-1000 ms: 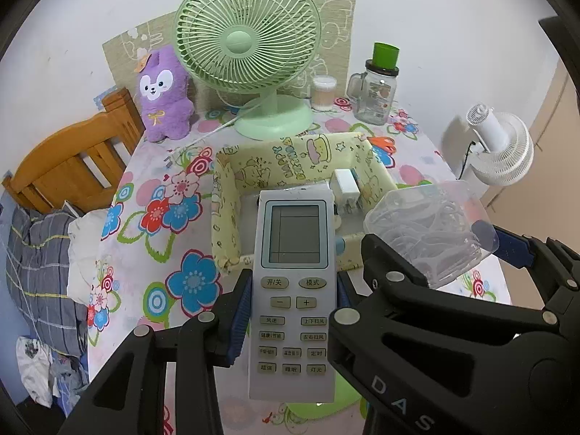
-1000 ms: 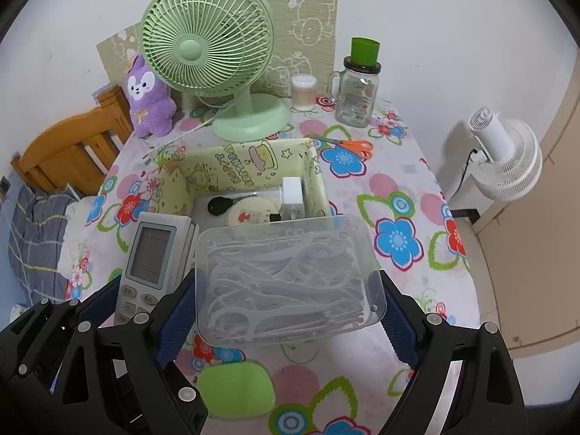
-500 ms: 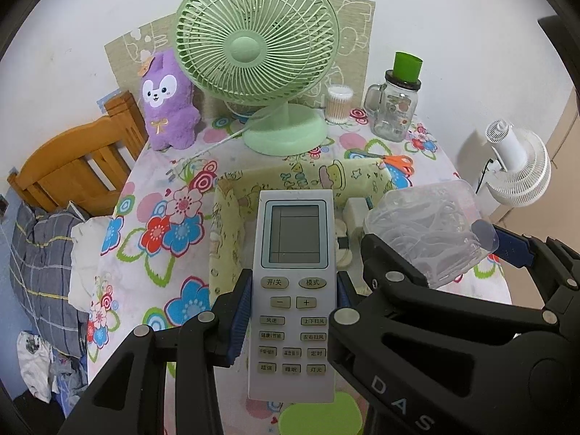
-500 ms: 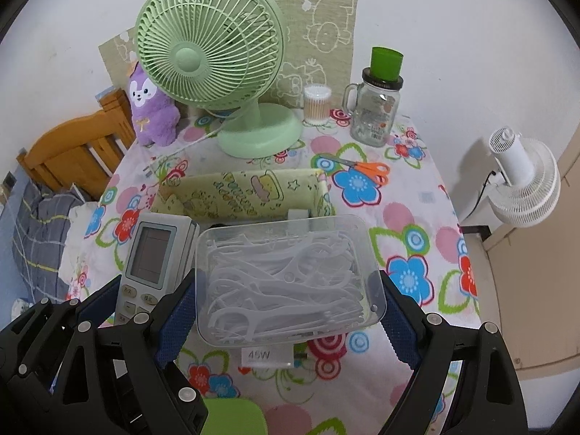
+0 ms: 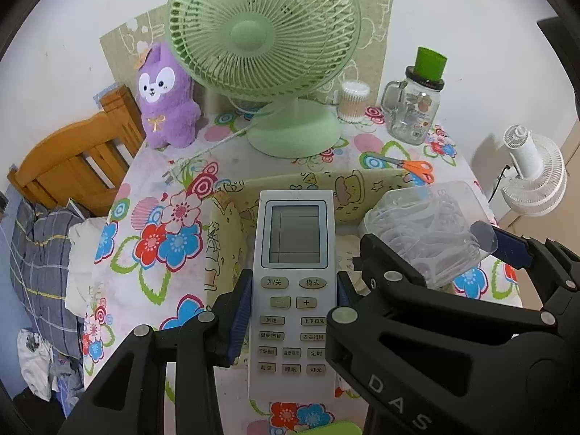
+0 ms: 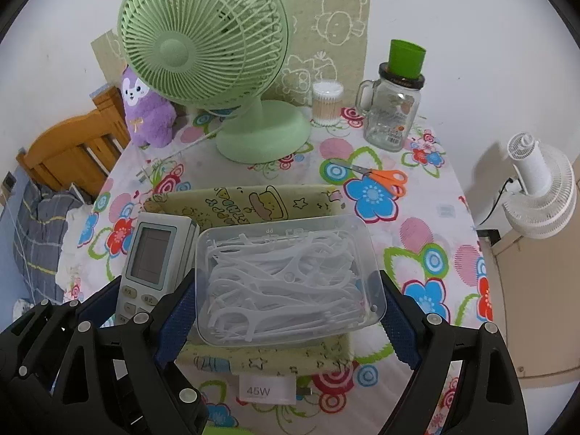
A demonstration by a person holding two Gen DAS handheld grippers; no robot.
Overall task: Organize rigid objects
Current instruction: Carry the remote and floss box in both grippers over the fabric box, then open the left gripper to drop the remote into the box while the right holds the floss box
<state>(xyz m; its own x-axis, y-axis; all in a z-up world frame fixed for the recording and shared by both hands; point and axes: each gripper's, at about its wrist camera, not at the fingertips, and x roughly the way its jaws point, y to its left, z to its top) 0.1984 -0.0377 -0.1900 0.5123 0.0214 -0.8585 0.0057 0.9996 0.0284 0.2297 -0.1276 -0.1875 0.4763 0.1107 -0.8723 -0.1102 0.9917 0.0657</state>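
A domestic bedroom. A table with a floral tablecloth (image 6: pixel 417 224) stands against a white wall beside a wooden bed frame (image 5: pixel 69 166) with plaid bedding (image 5: pixel 32 253). On it stand a green desk fan (image 6: pixel 206 47), a purple plush toy (image 5: pixel 166 98), a glass mug jar (image 6: pixel 391 112) and cotton swabs (image 6: pixel 327 103).

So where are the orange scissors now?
The orange scissors lie flat on the flowered tablecloth, right of the green fan, in front of the glass jar.
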